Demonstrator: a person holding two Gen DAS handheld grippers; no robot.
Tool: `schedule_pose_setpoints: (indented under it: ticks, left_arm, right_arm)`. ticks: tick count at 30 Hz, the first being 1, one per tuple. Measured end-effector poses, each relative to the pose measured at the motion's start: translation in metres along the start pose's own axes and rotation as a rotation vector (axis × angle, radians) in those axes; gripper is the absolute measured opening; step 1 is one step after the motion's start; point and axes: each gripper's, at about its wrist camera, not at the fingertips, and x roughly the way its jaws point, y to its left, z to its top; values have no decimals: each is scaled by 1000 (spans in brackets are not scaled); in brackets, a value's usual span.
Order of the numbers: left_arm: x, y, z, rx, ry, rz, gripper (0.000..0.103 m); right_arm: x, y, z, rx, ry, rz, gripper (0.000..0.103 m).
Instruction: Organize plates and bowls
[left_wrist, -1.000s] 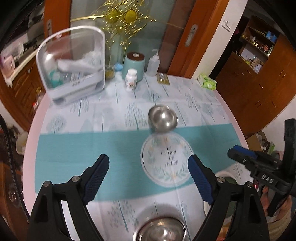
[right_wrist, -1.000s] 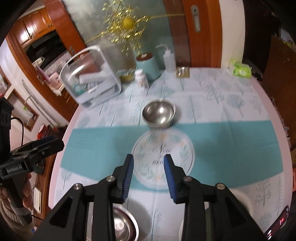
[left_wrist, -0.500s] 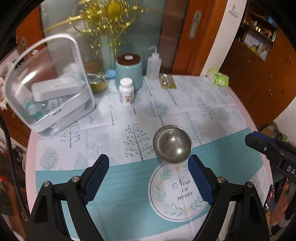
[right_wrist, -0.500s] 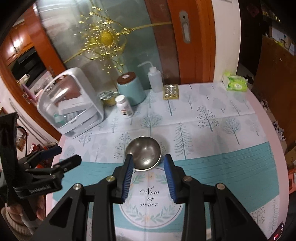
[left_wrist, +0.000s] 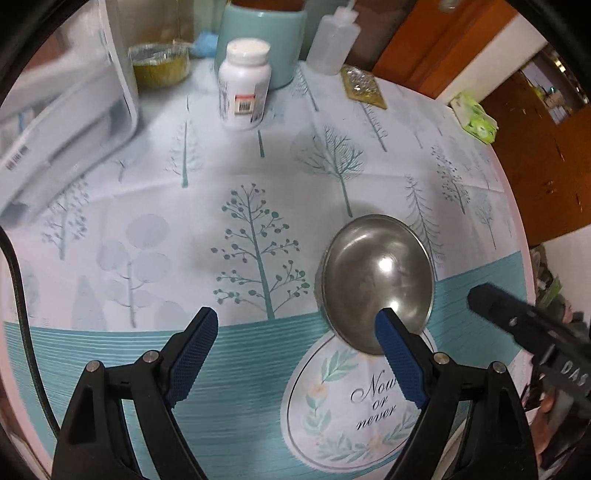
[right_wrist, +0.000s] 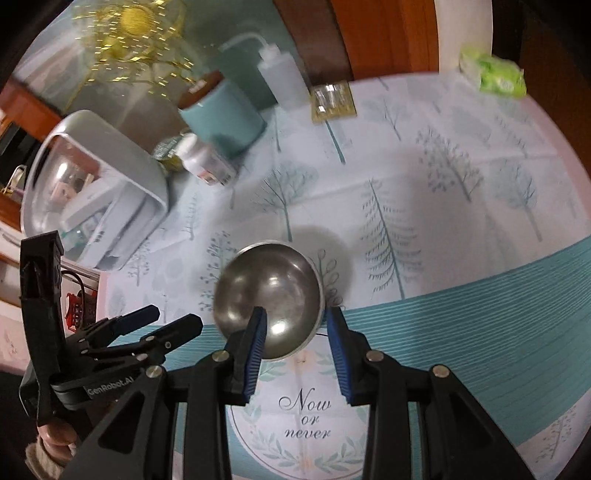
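The steel bowl (right_wrist: 267, 301) sits upright on the tree-print cloth of the worktop (right_wrist: 461, 206), at the far edge of the "Now or never" emblem (right_wrist: 306, 413); judged best practice is to straddle its near rim, one finger inside and one outside, and close squarely so the slick wall does not slip. The right gripper (right_wrist: 295, 334) points steeply down over that rim, fingers part-spread and holding nothing. The left gripper (left_wrist: 295, 339), equally steep, stands beside the bowl, fingers wide apart and empty.
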Motion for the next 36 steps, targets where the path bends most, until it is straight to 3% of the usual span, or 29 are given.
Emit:
schedule_pose_setpoints:
  ticks: [7, 10, 13, 18, 22, 36]
  left_arm:
    - [26, 2, 9, -21, 20, -9, 76]
    - [34, -2, 11, -11, 33, -19, 63]
    - [43, -6, 11, -3, 47, -27, 54]
    - [51, -9, 9, -16, 63, -66, 10]
    - [47, -19, 5, 7, 48, -41, 9]
    - [-11, -32, -32, 62, 40, -43, 9]
  right_arm:
    - [30, -14, 5, 56, 49, 7, 34]
    - [37, -17, 6, 64, 58, 0, 34]
    - [45, -21, 7, 75, 77, 1, 24]
    - [54, -24, 5, 99, 113, 39, 8]
    - [50, -18, -1, 76, 113, 6, 8]
    - [-5, 0, -26, 29, 94, 63, 8]
